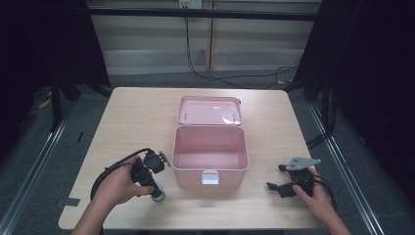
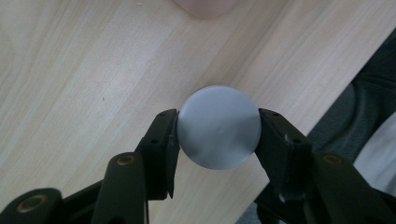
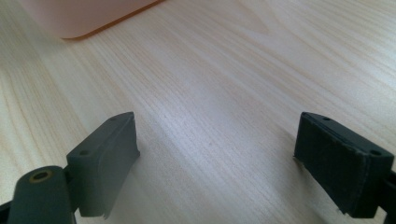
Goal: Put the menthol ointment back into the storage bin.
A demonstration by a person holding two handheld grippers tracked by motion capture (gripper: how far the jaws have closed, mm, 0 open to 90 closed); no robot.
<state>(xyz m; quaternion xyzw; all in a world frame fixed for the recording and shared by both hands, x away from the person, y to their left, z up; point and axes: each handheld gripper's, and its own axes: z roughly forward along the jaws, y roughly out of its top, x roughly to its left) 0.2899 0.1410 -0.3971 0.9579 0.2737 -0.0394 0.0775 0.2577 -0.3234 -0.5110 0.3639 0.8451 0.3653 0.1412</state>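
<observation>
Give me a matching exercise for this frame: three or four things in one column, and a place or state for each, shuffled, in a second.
1. pink plastic box
2. round grey cap
3. left gripper
4. right gripper

A. jaws wide apart over bare wood
B. lid swung back, open
C. clamped between two black jaws
D. pointing down near the table's front edge

Pairs: 1-B, 2-C, 3-D, 4-A.

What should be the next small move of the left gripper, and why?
Probably lift it straight up a little. The left gripper has its jaws pressed on both sides of the grey round cap, and this object stands on the table beside the open pink box. A short lift would show that the grip holds before carrying it toward the box. The right gripper rests open.
</observation>
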